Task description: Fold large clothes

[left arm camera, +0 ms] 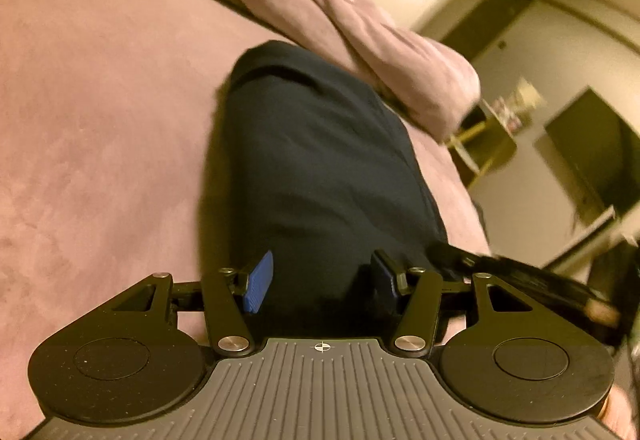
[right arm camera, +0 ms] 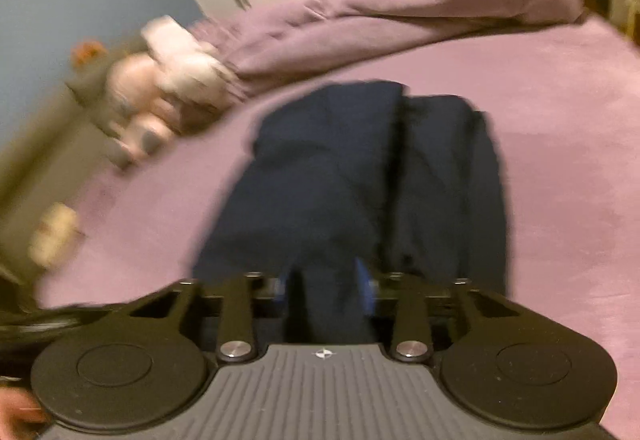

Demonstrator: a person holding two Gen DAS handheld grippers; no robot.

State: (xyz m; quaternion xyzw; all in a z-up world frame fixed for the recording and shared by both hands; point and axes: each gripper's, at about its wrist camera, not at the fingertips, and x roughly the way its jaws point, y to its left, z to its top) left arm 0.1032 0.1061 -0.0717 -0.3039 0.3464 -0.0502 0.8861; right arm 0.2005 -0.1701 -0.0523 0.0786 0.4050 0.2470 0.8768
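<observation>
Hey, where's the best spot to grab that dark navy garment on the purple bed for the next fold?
Probably the near hem of the navy garment, approached from the near edge of the bed: it lies flat and lengthwise, its far end beside the bunched duvet, so the near end could lift over.
</observation>
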